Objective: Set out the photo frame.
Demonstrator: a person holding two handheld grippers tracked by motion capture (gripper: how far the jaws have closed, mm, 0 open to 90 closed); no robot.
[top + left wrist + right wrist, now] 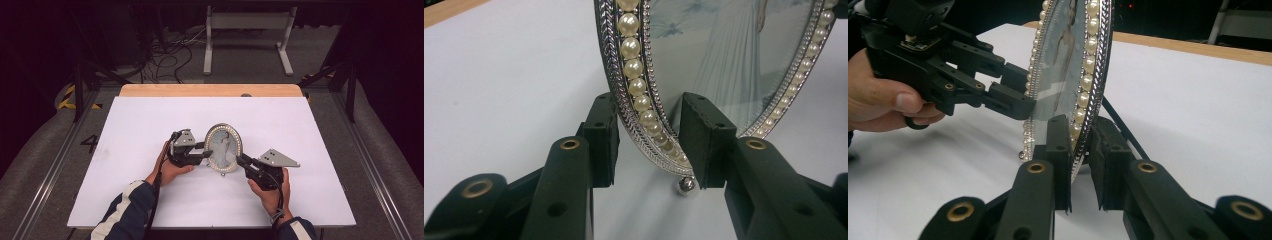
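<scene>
From above, we see the oval pearl-rimmed picture frame (223,148) upright on the white table (150,125), between left gripper (204,155) and right gripper (241,161). In the left gripper view, our jaws straddle its lower rim, the right pad touching. In the right gripper view, our jaws clamp its edge.

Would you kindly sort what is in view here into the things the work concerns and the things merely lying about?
In the job:
- oval silver picture frame edged with pearl beads, standing upright
- left gripper, jaws at the frame's left rim
- right gripper, jaws at its lower right rim

Just about:
- white table sheet
- black cables on the floor
- white metal stand
</scene>
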